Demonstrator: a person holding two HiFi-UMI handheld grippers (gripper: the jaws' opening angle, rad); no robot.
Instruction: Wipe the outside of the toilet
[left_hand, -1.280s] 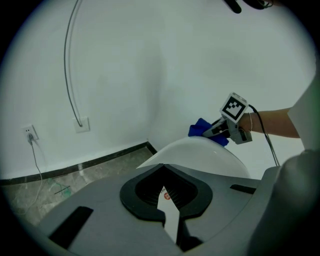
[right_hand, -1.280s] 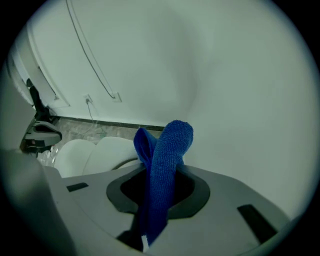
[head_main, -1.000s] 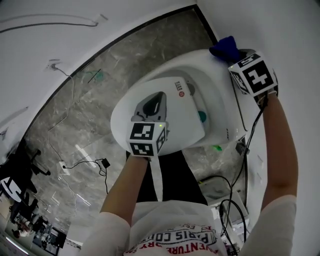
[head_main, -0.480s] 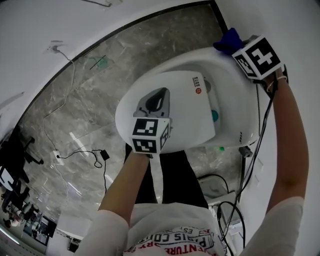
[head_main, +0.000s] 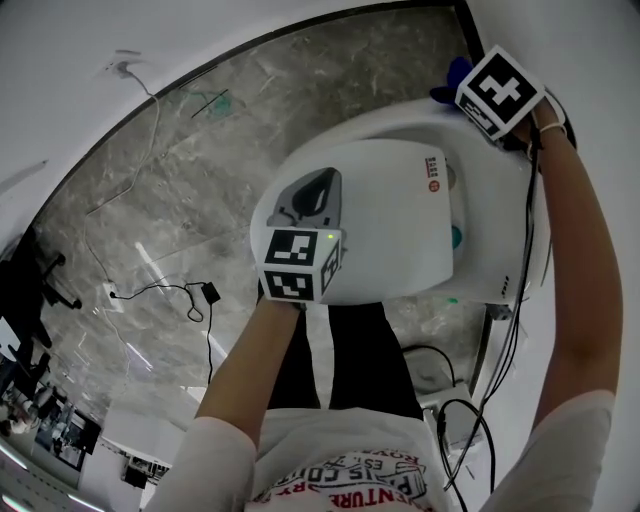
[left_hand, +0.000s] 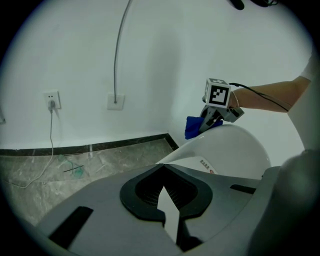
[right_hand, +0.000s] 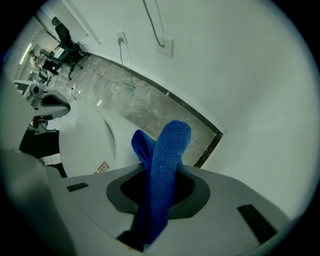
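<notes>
The right gripper (right_hand: 165, 172) has its jaws clamped on a blue cloth (right_hand: 169, 145). The cloth fills the gap between them and sticks out past the tips in a thick folded roll, with a second fold showing just to its left. Beyond and below these jaws lie the corner of the grey stone floor (right_hand: 165, 112) and the white wall (right_hand: 240, 75). The white toilet (right_hand: 85, 145) curves away to the left of the jaws.

From the left gripper view, the cloth (left_hand: 194, 127) sits right at the rounded back of the toilet (left_hand: 235, 150), under the tips of the right gripper; whether it presses on the surface cannot be told.

The left gripper (left_hand: 162, 167) has its jaws closed tip to tip with nothing between them. A sliver of the white toilet lid shows through the slot behind the tips. In the head view these jaws hover over the front of the closed lid (head_main: 390, 220), well apart from the cloth at the far end. Ahead of them and to the left, a wall socket (left_hand: 51, 100) has a cable hanging down to the floor.
</notes>
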